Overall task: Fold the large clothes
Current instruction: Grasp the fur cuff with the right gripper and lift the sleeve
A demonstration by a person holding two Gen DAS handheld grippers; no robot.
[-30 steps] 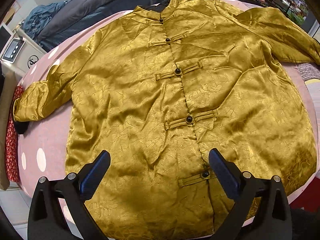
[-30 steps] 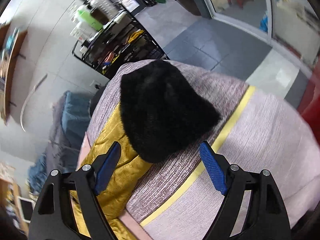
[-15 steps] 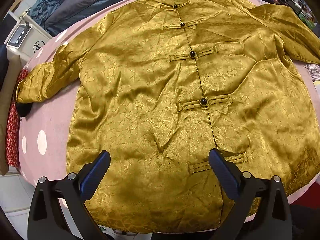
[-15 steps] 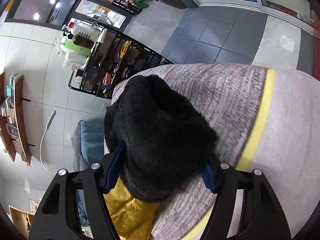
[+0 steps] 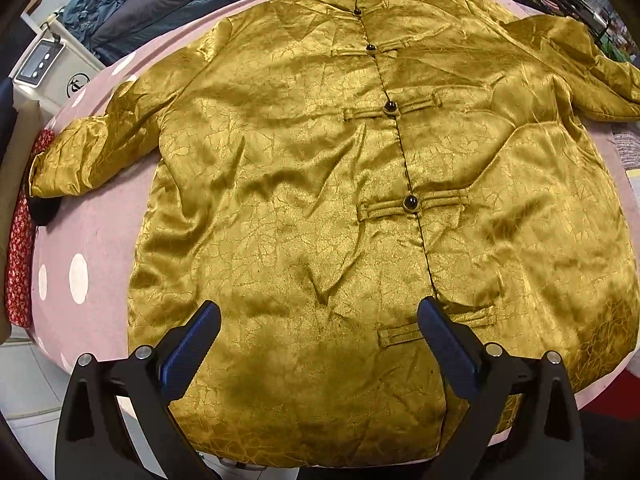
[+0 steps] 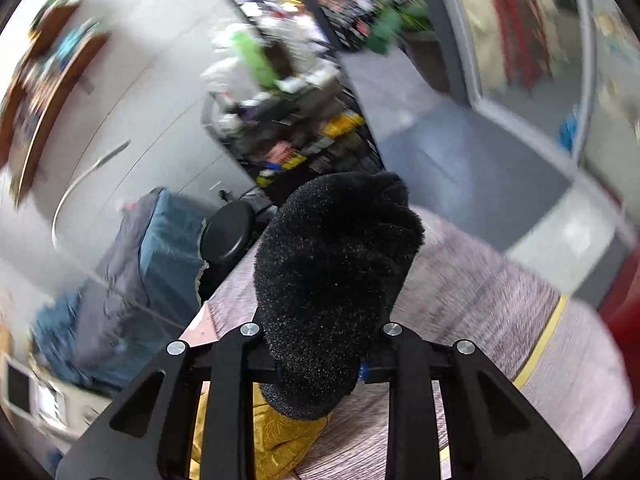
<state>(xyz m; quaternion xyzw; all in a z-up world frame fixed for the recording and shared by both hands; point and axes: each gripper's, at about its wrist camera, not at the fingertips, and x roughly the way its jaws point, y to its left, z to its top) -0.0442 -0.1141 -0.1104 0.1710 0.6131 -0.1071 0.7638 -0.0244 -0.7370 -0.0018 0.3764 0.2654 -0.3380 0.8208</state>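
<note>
A large gold satin jacket (image 5: 320, 184) with a crackle pattern, a stand collar and dark round buttons on braided loop fastenings lies face up, spread flat over a pink bedspread with white polka dots (image 5: 76, 248). Its hem reaches the near edge of the bed, its collar the far edge, and one sleeve stretches toward the left edge, where a black fuzzy cuff shows at its end.

The left gripper (image 5: 318, 334), black with blue pads, hovers over the hem near the lowest fastening, its fingers spread wide and holding nothing.

In the right wrist view, the right gripper (image 6: 320, 372) has its fingers drawn close together, pinching the black fuzzy cuff (image 6: 332, 280) of the other sleeve; gold fabric hangs just below the cuff. Under it lies a mauve knitted blanket with a yellow stripe (image 6: 500, 312).

Beyond the left edge of the bed stands a white appliance (image 5: 52, 72) with a small grey control panel and a round black logo whose mark cannot be read. Dark blue-grey bedding (image 5: 168, 4) is heaped behind the far edge. The room in the right wrist view is blurred.
</note>
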